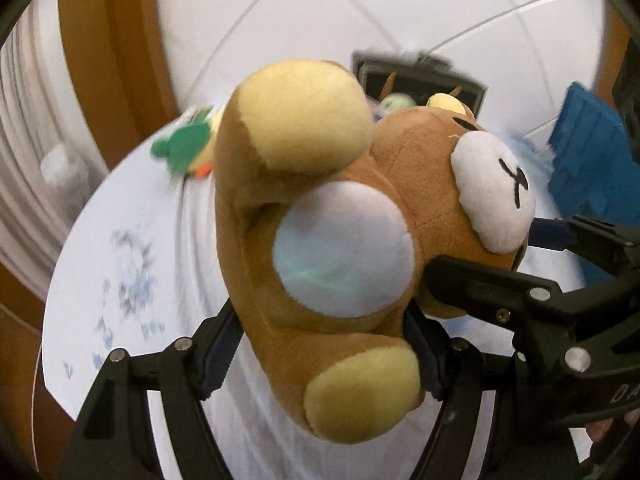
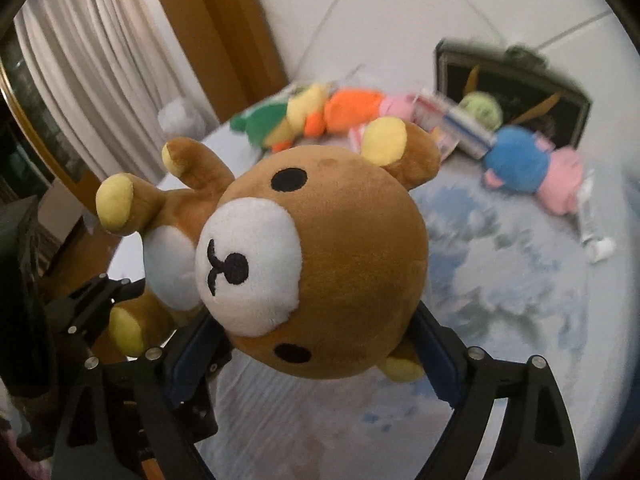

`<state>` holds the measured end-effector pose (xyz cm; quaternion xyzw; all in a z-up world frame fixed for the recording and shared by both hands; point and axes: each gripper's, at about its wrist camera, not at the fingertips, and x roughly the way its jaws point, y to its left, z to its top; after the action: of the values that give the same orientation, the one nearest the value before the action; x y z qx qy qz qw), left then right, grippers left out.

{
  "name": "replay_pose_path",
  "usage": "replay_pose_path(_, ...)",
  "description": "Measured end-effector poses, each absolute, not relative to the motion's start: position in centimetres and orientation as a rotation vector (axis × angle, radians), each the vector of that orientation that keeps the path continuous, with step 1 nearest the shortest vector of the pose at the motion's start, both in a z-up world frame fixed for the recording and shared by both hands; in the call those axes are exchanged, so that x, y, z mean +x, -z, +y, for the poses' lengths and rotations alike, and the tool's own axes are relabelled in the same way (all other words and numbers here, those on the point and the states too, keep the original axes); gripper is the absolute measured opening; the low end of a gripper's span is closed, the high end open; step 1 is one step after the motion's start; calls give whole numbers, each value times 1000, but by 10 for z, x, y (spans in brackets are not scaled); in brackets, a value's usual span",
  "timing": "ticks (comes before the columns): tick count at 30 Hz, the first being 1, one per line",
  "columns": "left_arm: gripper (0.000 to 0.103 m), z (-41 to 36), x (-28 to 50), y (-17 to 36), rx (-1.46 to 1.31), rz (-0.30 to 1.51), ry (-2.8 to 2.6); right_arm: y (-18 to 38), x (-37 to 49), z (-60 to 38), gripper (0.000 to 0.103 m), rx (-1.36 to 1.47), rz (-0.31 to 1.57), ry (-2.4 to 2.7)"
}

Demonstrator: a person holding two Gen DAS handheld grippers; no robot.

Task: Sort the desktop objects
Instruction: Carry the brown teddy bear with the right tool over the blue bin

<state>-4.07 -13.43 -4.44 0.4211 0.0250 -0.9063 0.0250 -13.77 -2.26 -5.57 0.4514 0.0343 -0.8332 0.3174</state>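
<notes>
**Brown Bear Plush Carried in 2 Claws Above the Tabletop**

The brown bear plush (image 2: 320, 264) hangs in the air above the round, blue-and-white covered tabletop (image 2: 500, 280), gripped at both ends. The right claw (image 2: 320, 356) is clamped across the bear's big round head, its blue-padded fingers pressing in at the cheek and at the lower ear. The left claw (image 1: 320, 356) is clamped on the bear's body near the lower foot, with the white belly patch facing its camera. Sharing the load this way looks deliberate: the head is bulky and soft, so 1 grip alone would probably let the toy sag or swing, while 2 grips keep it level for the carry.

Beyond the bear, at the far edge of the tabletop, stands a dark open box (image 2: 516, 92) with a lid or flap raised behind it. Inside, a pale green plush (image 2: 482, 110) shows, and tan strips that I cannot identify. It is most likely the bin the toys are sorted into.

Left of the box, behind the bear, runs a row of unsorted toys: a green plush (image 2: 256, 122), a yellow plush (image 2: 304, 116), an orange plush (image 2: 352, 112) and a pink one (image 2: 396, 106). Just in front of the box lie a blue plush (image 2: 516, 164) and another pink plush (image 2: 560, 184), touching each other.
</notes>
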Motion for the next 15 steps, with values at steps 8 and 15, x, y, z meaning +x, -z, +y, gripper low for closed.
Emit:
replay_pose_path(8,74,-81,-40,-12,1152,2,3004,-12,-116,36,91,1037,74,2370)
replay_pose_path(15,74,-26,-34,-49,1037,-110,3182,-53,-91,98,91,937,26,2541)
